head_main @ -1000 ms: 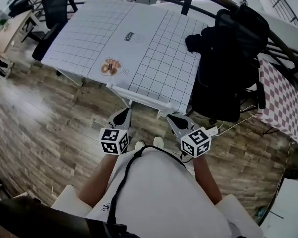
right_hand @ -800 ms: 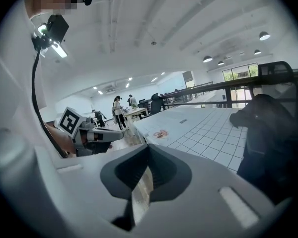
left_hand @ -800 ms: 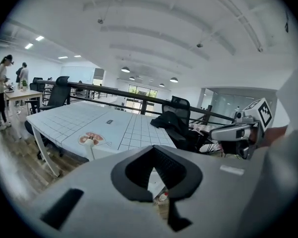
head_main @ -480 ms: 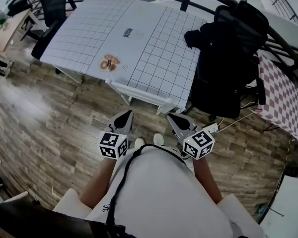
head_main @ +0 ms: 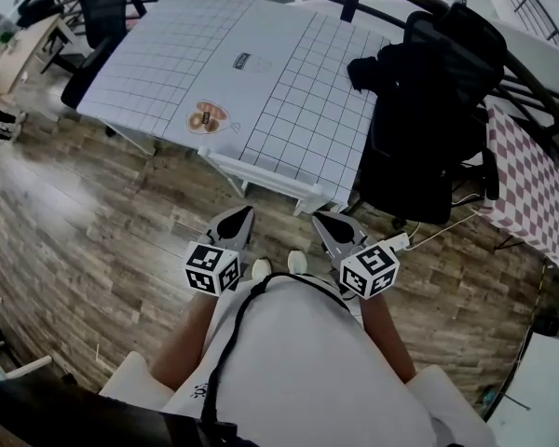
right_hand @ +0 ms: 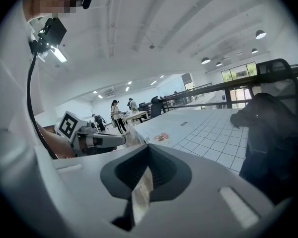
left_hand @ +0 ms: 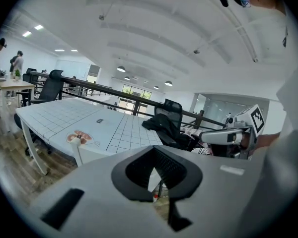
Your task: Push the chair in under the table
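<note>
Head view: the white chair [head_main: 261, 177] stands at twelve o'clock from both grippers, its back rail just beside the tabletop [head_main: 168, 73] edge and its seat apparently tucked under. The left gripper [head_main: 238, 214] and right gripper [head_main: 324, 220] hang apart from it.

Left gripper view: fingers clenched, holding nothing.

Right gripper view: likewise clenched and empty.

Any last push should go through both closed tips, evenly on the rail, so the chair runs straight.

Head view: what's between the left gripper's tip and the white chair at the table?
Only a strip of wood floor, shown in the head view. The left gripper, shut and empty, stands clear of the white chair.
</note>
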The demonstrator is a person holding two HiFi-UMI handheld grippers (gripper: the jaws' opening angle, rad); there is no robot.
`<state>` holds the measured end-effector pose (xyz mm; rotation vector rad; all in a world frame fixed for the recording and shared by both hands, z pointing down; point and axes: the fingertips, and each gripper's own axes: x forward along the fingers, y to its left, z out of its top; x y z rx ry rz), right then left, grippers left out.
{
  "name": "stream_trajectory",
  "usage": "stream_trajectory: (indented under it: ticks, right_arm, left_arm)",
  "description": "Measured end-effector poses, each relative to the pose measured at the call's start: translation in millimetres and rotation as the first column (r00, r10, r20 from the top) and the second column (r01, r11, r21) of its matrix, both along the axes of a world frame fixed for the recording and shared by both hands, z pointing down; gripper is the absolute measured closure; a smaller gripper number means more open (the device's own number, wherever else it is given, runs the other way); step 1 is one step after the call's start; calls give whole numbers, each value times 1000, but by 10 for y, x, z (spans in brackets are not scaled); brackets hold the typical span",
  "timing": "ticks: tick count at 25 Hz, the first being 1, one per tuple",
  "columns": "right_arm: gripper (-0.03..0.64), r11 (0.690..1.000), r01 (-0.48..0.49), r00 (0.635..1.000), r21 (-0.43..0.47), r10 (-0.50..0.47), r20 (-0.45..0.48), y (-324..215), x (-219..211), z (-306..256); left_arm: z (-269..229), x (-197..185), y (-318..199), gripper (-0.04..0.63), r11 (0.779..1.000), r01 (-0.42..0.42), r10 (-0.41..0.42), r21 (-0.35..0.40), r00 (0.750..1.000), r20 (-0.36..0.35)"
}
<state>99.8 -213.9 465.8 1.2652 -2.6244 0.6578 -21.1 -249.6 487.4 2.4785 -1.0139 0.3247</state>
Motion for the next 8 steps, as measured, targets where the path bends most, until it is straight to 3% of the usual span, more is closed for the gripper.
stream_trajectory:
  ticks: [8]
  right_arm:
    - [611,1000,-12,1000,-12,12,-8,-71,98,35]
  left_arm:
    - [21,45,-104,588,1000,9,-9,-21,1000,4]
